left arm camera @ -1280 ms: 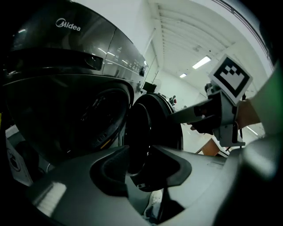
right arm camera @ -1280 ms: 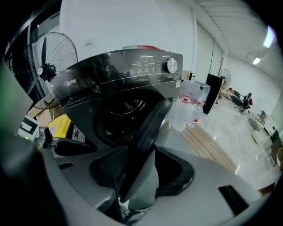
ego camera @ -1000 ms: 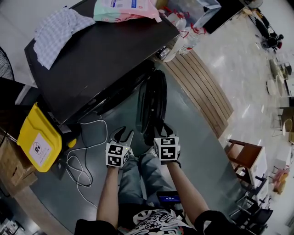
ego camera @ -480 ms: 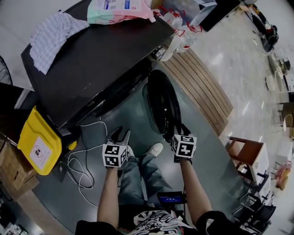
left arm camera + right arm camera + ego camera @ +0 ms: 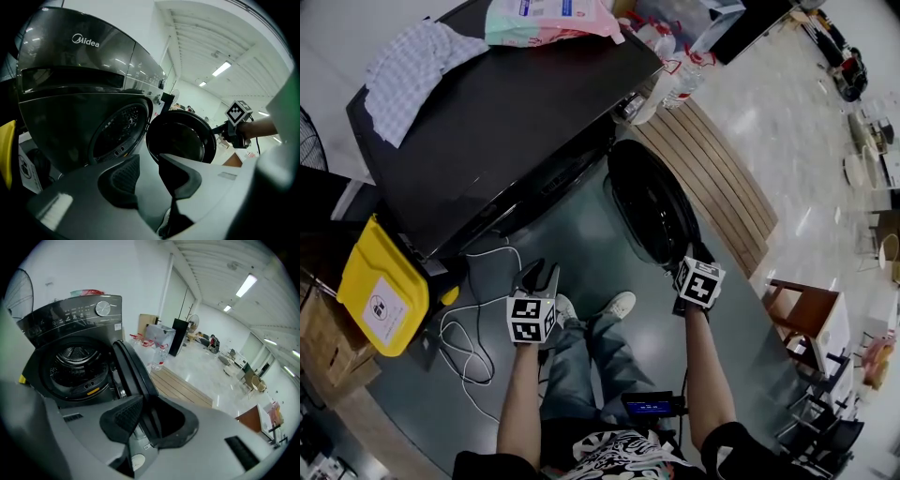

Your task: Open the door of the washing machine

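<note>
The dark front-loading washing machine [image 5: 487,122] stands at the upper left of the head view. Its round door [image 5: 654,202] hangs swung open to the right, and the drum [image 5: 75,362] shows behind it. My right gripper [image 5: 692,258] is at the door's outer rim; its jaws are closing with the door's edge [image 5: 133,371] between them, the pads against it. My left gripper [image 5: 538,274] hovers low in front of the machine, apart from the door, jaws closing with nothing between them. From the left gripper view [image 5: 150,176] the open door [image 5: 180,140] faces me.
A yellow container [image 5: 380,286] and a loose white cable [image 5: 464,319] lie left of the machine. A checked cloth [image 5: 417,61] and a pink package [image 5: 553,21] rest on top. A slatted wooden platform [image 5: 712,178] with water bottles [image 5: 680,80] lies right of the door. My shoe [image 5: 619,305] is below it.
The right gripper has travelled to the right with the door's edge, and the door has swung from nearly edge-on to wide open. The left gripper has drifted slightly down and left.
</note>
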`<state>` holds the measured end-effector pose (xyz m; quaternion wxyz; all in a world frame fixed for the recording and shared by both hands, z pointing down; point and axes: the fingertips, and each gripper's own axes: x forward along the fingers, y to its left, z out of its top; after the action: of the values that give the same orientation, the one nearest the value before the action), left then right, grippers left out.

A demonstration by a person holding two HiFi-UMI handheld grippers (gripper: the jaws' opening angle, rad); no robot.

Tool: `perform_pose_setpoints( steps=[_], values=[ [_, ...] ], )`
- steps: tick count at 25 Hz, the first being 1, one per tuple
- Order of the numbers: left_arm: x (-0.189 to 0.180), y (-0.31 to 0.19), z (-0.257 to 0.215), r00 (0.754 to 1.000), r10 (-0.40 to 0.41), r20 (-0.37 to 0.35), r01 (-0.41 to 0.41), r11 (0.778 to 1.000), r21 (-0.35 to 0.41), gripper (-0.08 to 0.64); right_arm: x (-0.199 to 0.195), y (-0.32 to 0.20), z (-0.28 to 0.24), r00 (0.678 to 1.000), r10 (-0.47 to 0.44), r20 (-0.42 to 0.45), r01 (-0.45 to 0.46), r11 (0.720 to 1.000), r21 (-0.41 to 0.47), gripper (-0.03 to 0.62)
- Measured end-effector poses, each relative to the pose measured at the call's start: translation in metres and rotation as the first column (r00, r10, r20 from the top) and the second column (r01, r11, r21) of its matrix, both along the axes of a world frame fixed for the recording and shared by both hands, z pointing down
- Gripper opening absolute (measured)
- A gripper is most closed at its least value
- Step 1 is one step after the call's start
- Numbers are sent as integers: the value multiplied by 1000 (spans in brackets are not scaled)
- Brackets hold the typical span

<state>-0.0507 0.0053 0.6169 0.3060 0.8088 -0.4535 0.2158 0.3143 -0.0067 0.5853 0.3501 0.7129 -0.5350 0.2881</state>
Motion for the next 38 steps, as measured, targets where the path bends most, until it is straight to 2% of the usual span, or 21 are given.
perform_pose_setpoints(
  steps=[4, 6, 7, 8, 10, 12, 14, 16, 19, 22, 25, 27, 31, 38],
  values=[
    [-6, 0, 0, 1000, -23, -5, 23, 1000, 15, 127, 10, -4, 1, 1000, -27, 4, 27, 1000, 16, 97],
    [-9, -3, -7, 999, -36, -12, 37, 999, 38, 129, 11, -7, -9, 998, -54, -23, 55, 998, 41, 61],
    [-10, -4, -12, 999, -45, -17, 46, 998, 51, 129, 8, -9, -18, 997, -67, -34, 69, 995, 68, 2],
    [-12, -5, -20, 998, -56, -23, 57, 996, 67, 130, 3, -10, -29, 996, -82, -31, 85, 991, 100, 0],
    [-13, -5, -40, 996, -83, -40, 87, 990, 107, 135, -15, -12, -53, 991, -134, 30, 126, 975, 185, 0],
    [-11, -2, -70, 990, -120, -70, 129, 979, 156, 143, -42, -7, -80, 966, -222, 130, 179, 943, 281, 0],
    [-7, 4, -108, 982, -156, -106, 175, 961, 212, 138, -72, 5, -111, 921, -326, 213, 235, 901, 365, 2],
    [1, 13, -149, 975, -181, -128, 211, 939, 273, 85, -96, 25, -141, 877, -410, 250, 283, 861, 422, 2],
    [18, 43, -212, 966, -221, -133, 256, 895, 366, 33, -117, 69, -184, 827, -499, 258, 341, 811, 476, 2],
    [38, 87, -265, 951, -267, -154, 308, 852, 423, 3, -123, 114, -233, 780, -576, 244, 387, 751, 535, 2],
    [61, 129, -303, 944, -284, -167, 329, 833, 444, 2, -121, 153, -278, 742, -630, 228, 404, 693, 598, 2],
    [76, 156, -321, 944, -277, -180, 330, 832, 447, 0, -115, 175, -301, 730, -650, 211, 406, 661, 630, 2],
    [93, 194, -341, 945, -260, -200, 324, 841, 434, 0, -108, 200, -324, 729, -655, 198, 402, 644, 651, 2],
    [91, 205, -355, 939, -264, -222, 338, 833, 438, 2, -110, 213, -334, 725, -663, 187, 410, 634, 656, 2]
  ],
)
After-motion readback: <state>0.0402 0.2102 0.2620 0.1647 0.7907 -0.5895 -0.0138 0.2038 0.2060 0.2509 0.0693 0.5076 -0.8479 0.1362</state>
